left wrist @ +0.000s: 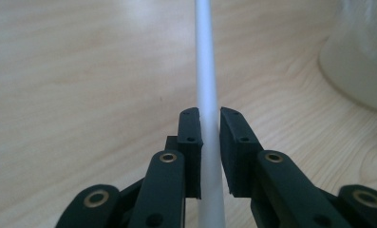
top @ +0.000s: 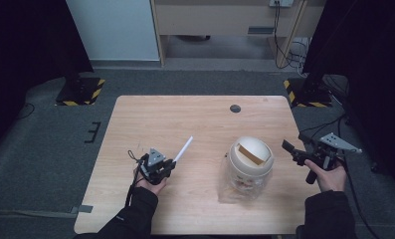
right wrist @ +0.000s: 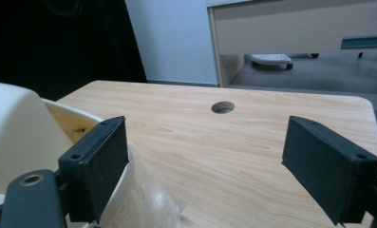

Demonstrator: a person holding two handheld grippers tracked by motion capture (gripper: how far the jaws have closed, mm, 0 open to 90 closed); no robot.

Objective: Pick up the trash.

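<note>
A thin white tube (top: pixel 184 148) slants up and to the right from my left gripper (top: pixel 171 163), which is shut on its lower end at the table's left front. In the left gripper view the tube (left wrist: pixel 206 57) runs straight ahead between the two pads of that gripper (left wrist: pixel 210 123), just above the wood. A cream bin with a swing lid (top: pixel 252 154) stands right of centre, with a clear plastic bag (top: pixel 230 189) around its base. My right gripper (top: pixel 290 151) hovers open just right of the bin. Its view has the bin (right wrist: pixel 15 128) and bag (right wrist: pixel 153 199) beside the left pad of the wide-open gripper (right wrist: pixel 205 156).
The wooden table (top: pixel 185 114) has a round cable hole (top: pixel 235 108) near its far edge, also seen as the cable hole (right wrist: pixel 222 107) ahead of the right gripper. Two striped stand bases (top: pixel 80 92) (top: pixel 304 92) sit on the floor behind the table's far corners.
</note>
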